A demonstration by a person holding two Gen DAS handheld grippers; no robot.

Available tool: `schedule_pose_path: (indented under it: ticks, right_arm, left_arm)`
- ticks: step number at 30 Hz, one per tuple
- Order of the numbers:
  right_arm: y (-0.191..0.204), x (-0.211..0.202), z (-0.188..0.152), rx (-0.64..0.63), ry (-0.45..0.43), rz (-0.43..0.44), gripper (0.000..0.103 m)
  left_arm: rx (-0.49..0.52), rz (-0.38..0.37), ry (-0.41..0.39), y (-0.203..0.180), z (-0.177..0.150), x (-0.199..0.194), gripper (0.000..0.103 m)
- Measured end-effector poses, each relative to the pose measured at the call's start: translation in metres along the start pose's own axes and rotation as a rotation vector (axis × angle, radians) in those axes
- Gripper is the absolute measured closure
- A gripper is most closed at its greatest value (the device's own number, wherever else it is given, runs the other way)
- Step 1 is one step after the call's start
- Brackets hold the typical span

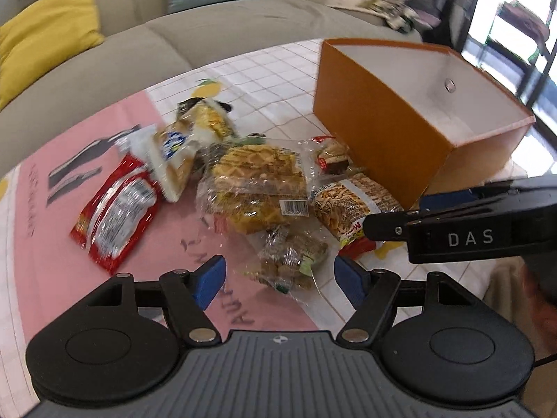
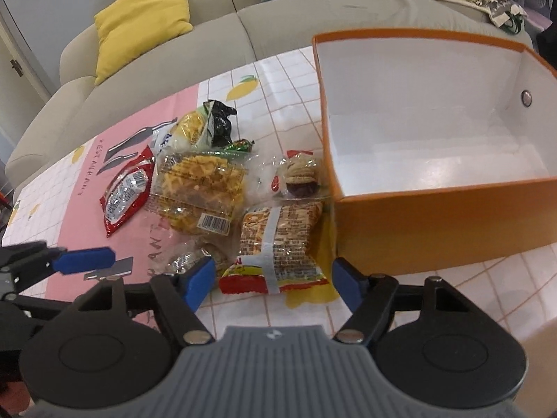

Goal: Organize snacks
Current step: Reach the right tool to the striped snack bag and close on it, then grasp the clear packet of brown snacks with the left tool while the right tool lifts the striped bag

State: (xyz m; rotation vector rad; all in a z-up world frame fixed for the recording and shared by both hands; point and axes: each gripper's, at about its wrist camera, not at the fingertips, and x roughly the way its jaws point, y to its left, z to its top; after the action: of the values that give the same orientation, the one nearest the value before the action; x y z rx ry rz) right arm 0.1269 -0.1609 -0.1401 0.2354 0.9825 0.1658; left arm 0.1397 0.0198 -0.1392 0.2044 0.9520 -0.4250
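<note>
Left hand-held gripper (image 1: 278,275) hangs over the near edge of the snack pile, jaws wide and holding nothing, a small clear-wrapped snack (image 1: 292,261) lying below the gap between its blue pads. Right hand-held gripper (image 2: 273,278) is likewise spread and empty, lined up over the peanut packet (image 2: 275,244), which lies flat just beside the orange box (image 2: 435,219). Remaining snacks sit loose on the table (image 2: 285,80) left of the box: waffle pack (image 2: 200,191), red packet (image 2: 127,191), a small cake (image 2: 301,176) close to the box wall. Box interior is bare, so sorting appears at its first pick. Next move, in my judgement, calls for each gripper to lower and close on its packet, then lift over the box rim. Both grippers stand close together; the box wall crowds the right side, while open cloth lies nearer the sofa (image 2: 313,21)
</note>
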Motion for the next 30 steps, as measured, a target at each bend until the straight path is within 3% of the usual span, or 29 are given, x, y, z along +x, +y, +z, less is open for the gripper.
schedule_pose_path:
  ticks: [5, 10, 14, 15, 19, 21, 30]
  right_arm:
    - [0.000, 0.015, -0.001, 0.000, 0.024, -0.005, 0.032]
    - [0.003, 0.021, -0.001, -0.022, 0.014, -0.015, 0.040]
    - [0.007, 0.028, -0.004, -0.068, 0.034, -0.041, 0.074]
    - [0.007, 0.030, -0.005, -0.077, 0.041, -0.043, 0.090]
    - [0.008, 0.029, -0.008, -0.103, 0.045, -0.023, 0.093]
    - [0.010, 0.027, -0.009, -0.129, 0.041, -0.013, 0.103]
    - [0.025, 0.006, -0.031, -0.254, 0.121, 0.060, 0.103]
  left_arm:
    - [0.059, -0.037, 0.019, 0.002, 0.002, 0.023, 0.020]
    - [0.006, -0.043, 0.042, 0.008, -0.002, 0.034, 0.030]
    - [-0.044, -0.027, 0.049, 0.010, -0.008, 0.030, 0.036]
    - [-0.054, -0.017, 0.054, 0.010, -0.009, 0.029, 0.038]
    - [-0.115, 0.029, 0.072, 0.013, -0.014, 0.022, 0.039]
    - [-0.146, 0.050, 0.080, 0.014, -0.016, 0.018, 0.040]
    - [-0.269, 0.068, 0.116, 0.017, -0.035, -0.004, 0.040]
